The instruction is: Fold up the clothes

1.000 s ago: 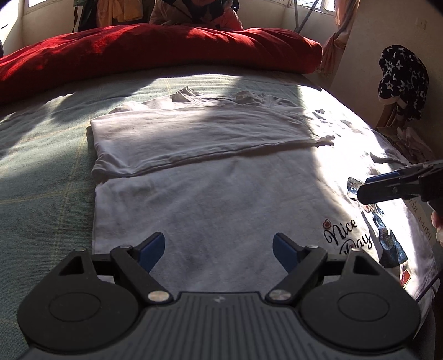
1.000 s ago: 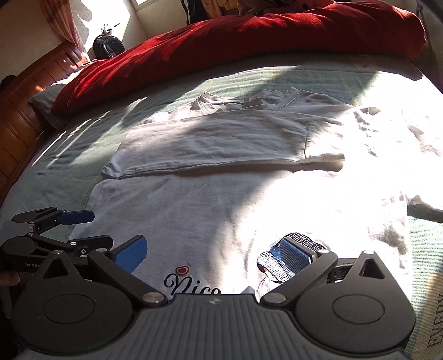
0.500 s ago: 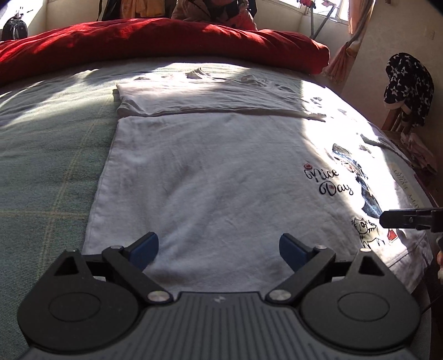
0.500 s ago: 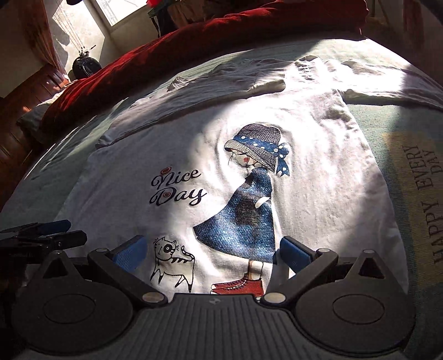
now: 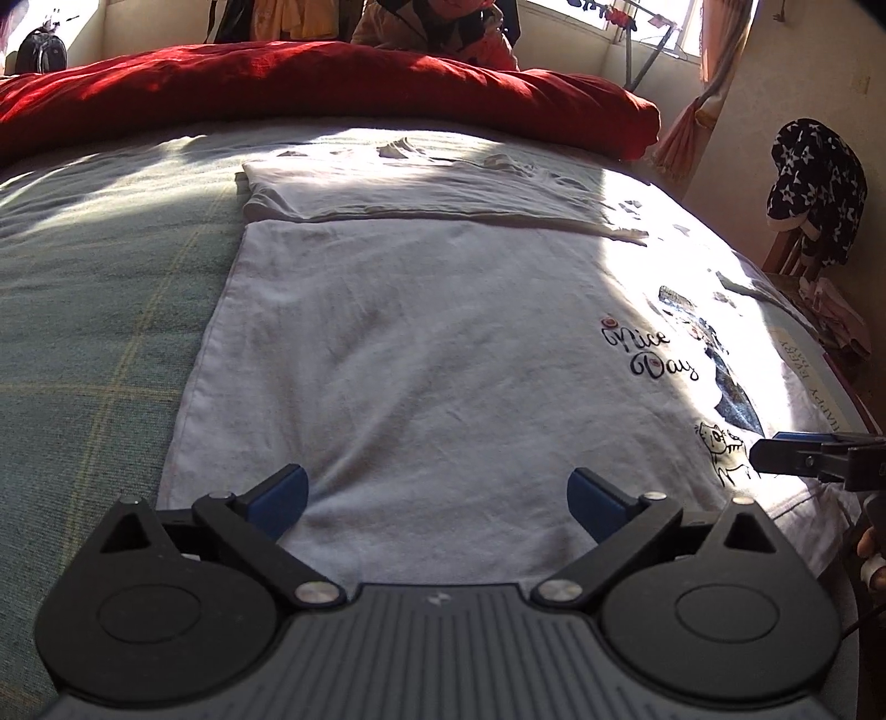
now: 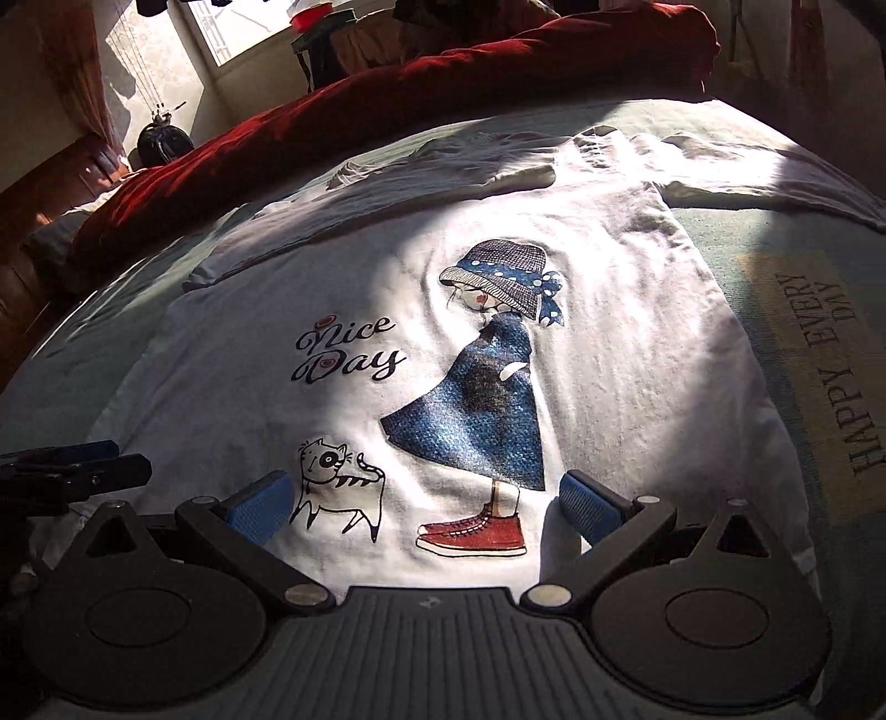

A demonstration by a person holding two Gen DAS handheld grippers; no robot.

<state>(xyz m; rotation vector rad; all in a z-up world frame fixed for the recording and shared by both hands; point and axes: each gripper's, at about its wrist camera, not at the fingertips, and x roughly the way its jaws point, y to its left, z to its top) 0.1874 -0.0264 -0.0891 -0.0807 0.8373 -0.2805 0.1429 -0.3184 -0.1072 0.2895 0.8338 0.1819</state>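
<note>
Ahead of my right gripper I read "Nice Day" on the white T-shirt [image 6: 637,310], and off to its right "HAPPY EVERY DAY" on the bedspread [image 6: 819,376].

Strong sunlight falls in patches across a bed [image 5: 94,310] with a green checked cover. A red duvet [image 5: 332,83] is bunched along its far side. Behind it are pale walls, a bright window [image 6: 238,27] and orange curtains [image 5: 692,122]. A star-patterned garment [image 5: 814,188] hangs over a wooden chair.
</note>
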